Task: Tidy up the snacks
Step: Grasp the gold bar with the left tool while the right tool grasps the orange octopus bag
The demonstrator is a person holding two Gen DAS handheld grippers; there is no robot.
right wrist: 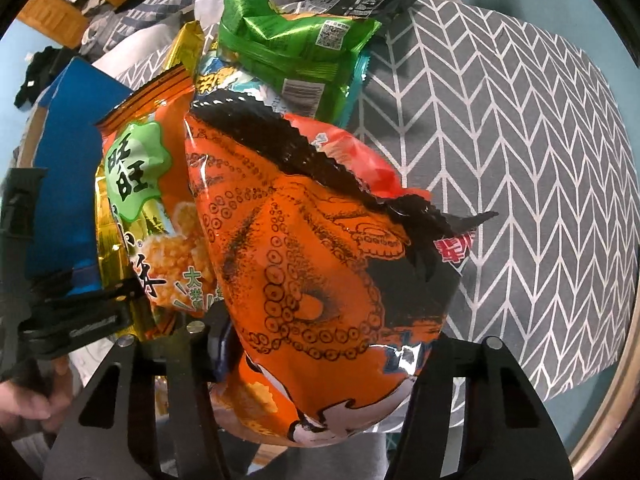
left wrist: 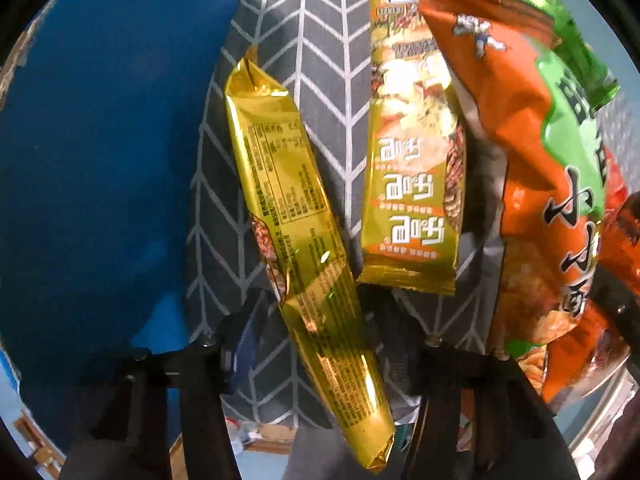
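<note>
Gold foil packet (left wrist: 304, 236), long and slim, lies between the left gripper (left wrist: 320, 320) fingers; the pads look pressed on its sides, so it reads as gripped. Glossy, crinkly film, crimped ends, printed label panel facing up. Orange octopus-print bag (right wrist: 320, 280), puffy pillow shape with a black zigzag seal, sits between the right gripper (right wrist: 316, 344) fingers, apparently clamped at its lower end.

Progress: early, by my judgement. Both pieces are in the tongs, nothing visibly sorted yet.

Just right of the left tongs: a second gold-green packet (left wrist: 412, 184) and an orange rice-cracker bag (left wrist: 532, 184), overlapping. Beyond the right tongs: a green bag (right wrist: 292, 52), shiny and creased, atop the pile. Left of both: a matte blue box (left wrist: 100, 180), likely the destination. All on grey herringbone cloth (right wrist: 520, 140), a woven look.
</note>
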